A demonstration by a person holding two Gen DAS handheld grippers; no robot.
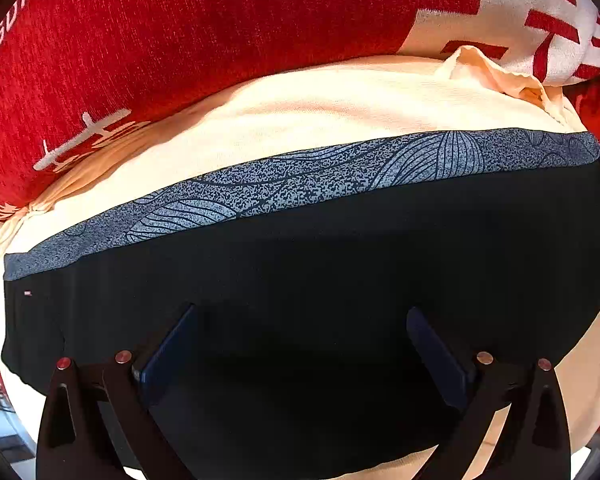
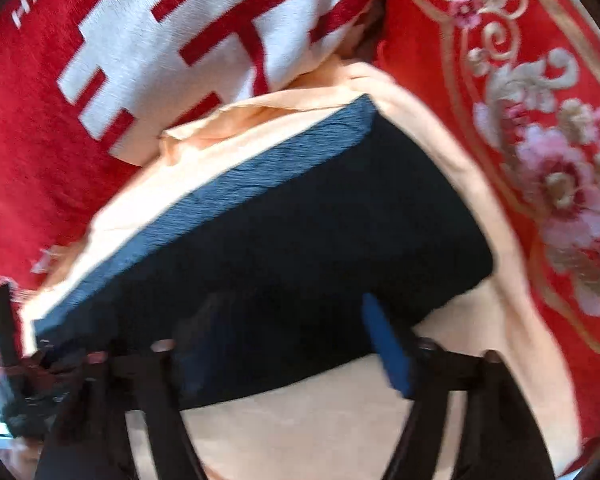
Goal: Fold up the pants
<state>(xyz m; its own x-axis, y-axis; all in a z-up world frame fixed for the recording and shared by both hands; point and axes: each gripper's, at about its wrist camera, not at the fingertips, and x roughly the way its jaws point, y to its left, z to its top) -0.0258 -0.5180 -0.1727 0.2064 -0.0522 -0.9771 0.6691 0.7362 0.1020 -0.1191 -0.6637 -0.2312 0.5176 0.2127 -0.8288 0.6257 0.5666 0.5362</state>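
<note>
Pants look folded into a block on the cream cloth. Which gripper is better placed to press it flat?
Probably left. The left gripper hangs open squarely over the dark pants, while the right gripper sits over the block's near edge, and its view is blurred.

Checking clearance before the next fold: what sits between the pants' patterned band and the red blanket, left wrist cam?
Only the cream cloth under the pants. It fills the stretch from the band to the red blanket in the left wrist view.

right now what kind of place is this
Probably a home, likely a bed or sofa. The folded dark pants lie on a peach cloth, over a red blanket with white lettering and red floral bedding. No table shows.
</note>
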